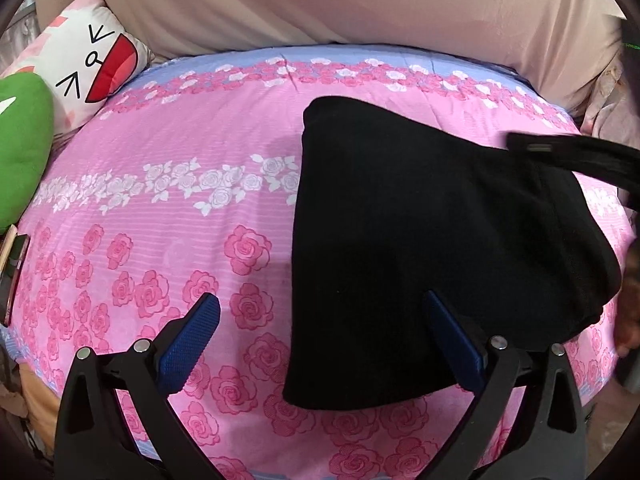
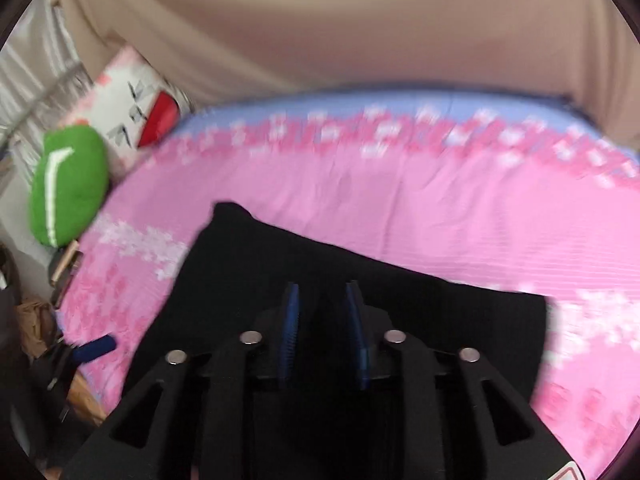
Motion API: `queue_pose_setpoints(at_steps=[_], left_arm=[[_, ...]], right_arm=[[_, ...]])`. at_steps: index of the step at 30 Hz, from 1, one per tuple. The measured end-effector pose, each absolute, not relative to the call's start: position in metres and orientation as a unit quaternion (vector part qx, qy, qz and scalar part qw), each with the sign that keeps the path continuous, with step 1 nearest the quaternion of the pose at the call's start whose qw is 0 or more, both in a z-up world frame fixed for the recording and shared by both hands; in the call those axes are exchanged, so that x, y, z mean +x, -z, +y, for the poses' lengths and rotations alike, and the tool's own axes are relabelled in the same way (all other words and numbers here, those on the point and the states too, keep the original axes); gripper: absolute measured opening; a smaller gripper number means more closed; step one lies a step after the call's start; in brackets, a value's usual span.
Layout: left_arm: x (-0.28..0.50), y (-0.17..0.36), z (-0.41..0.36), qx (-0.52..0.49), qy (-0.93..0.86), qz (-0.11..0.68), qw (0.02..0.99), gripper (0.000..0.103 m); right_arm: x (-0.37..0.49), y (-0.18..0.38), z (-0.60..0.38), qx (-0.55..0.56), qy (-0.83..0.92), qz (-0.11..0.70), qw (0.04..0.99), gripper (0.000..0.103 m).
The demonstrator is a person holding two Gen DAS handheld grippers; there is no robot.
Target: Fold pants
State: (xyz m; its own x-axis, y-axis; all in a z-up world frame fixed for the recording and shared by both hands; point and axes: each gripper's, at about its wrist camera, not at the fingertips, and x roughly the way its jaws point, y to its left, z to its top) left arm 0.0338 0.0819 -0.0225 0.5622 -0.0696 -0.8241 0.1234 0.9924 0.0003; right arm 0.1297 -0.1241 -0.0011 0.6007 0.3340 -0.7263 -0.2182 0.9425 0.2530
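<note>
One pink rose-print bedspread [image 1: 168, 248], beige curtain [image 1: 360, 0].

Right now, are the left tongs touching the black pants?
Cannot tell. In the left wrist view the left tongs stand wide open; one blue finger overlaps the black pants, with no visible gap or contact.

No legible text or brand, tiny green characters on a dark device [image 1: 632, 45], possibly a screen, too small to read
</note>
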Motion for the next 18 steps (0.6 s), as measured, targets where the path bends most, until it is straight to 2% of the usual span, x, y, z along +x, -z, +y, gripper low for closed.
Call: queue_pose_setpoints(at_steps=[6,15,17,18], left_arm=[[0.035,0.022,0.082,0.036,0.053,0.462,0.885,0.098],[0.025,0.023,0.068,0.056,0.035,0.453,0.889,0.098],[0.024,0.023,0.067,0.057,0.032,0.455,0.888,0.098],[0.022,0.023,0.066,0.059,0.03,0.454,0.888,0.098]], right_arm=[[0.051,-0.003,-0.182,0.055,-0.046,0.409,0.91,0.048],[0.032,0.052,-0.194,0.088,-0.031,0.457,0.885,0.05],[0.028,0.054,-0.193,0.085,-0.034,0.447,0.89,0.04],[0.026,0.052,-0.194,0.084,-0.034,0.444,0.891,0.026]])
